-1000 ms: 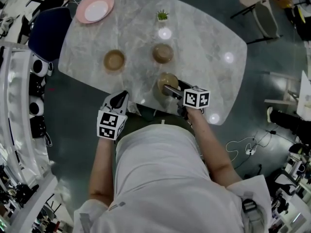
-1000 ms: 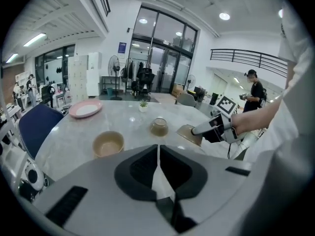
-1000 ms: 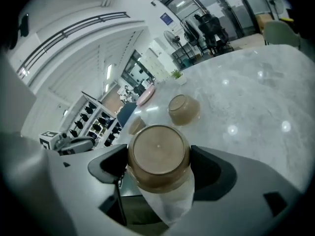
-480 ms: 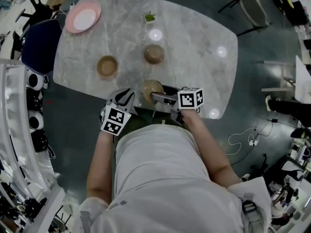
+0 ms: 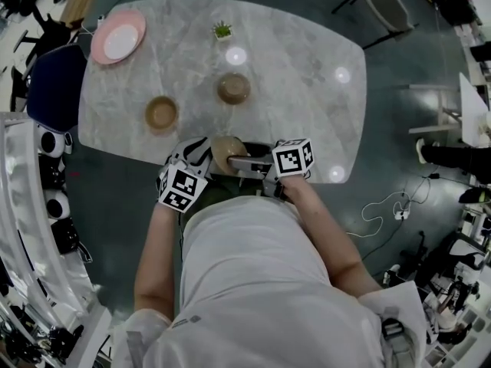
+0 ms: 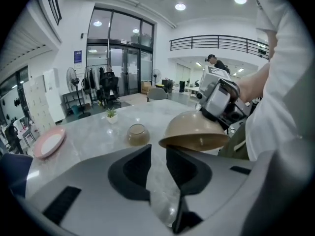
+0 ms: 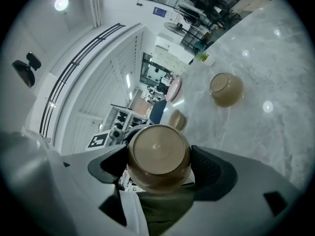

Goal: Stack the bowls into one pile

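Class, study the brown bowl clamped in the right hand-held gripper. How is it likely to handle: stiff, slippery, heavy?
Probably stiff: the brown bowl keeps its round shape while clamped in the right hand-held gripper. Possibly slippery: its curved wall looks smooth, so it could twist or slide. Seemingly light: one gripper holds it tipped over, off the table.

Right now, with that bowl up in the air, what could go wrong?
The right tongs hold the bowl upside down at the table's near edge. If its smooth wall slips, it may drop to the floor. The left tongs, empty with jaws just opening, sit close beside it and could knock it. It probably also needs turning upright before it nests in the other bowl.
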### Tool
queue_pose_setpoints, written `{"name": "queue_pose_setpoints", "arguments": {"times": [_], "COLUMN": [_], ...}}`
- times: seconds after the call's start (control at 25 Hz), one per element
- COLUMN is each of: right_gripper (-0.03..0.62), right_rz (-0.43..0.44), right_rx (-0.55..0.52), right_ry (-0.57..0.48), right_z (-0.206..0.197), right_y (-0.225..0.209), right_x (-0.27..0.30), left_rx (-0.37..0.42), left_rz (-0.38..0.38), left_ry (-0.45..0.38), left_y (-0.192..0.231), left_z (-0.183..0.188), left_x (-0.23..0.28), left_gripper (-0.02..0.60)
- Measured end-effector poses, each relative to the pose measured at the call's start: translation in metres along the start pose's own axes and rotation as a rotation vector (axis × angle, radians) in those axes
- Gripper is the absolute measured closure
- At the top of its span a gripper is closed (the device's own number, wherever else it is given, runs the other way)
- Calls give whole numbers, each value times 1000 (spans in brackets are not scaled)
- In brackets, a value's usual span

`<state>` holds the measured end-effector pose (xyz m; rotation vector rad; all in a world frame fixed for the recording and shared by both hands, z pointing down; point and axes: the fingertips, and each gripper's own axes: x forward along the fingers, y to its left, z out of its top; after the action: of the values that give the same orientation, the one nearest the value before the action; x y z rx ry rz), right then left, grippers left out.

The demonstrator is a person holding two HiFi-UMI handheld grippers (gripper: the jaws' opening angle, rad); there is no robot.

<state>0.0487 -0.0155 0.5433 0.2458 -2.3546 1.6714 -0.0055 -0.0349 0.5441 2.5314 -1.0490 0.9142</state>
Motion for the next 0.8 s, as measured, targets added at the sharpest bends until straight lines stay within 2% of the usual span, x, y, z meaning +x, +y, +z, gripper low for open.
{"name": "queue_pose_setpoints", "arguments": {"times": [0.16,0.32,0.52,0.8], "right_gripper": [180,180,180,184], "right_rz": [25,34,28,-11], "right_rx": [-4,17,22,-12], "right_ry": [26,4,-9,-67], "right_z": [-3,0,5,17], "right_y": [3,2,0,-5], "right_x": [4,4,4,3], "left_rx": [19,1,7,-37], "left_rz": [-43,-47,-36,-1], "left_ry": [-55,-84,-62,-15], "left_y": [-5,-2,1,11], "left_z": [13,20,16,1], "left_x": [6,8,8,9], "left_gripper": [498,518,528,543]}}
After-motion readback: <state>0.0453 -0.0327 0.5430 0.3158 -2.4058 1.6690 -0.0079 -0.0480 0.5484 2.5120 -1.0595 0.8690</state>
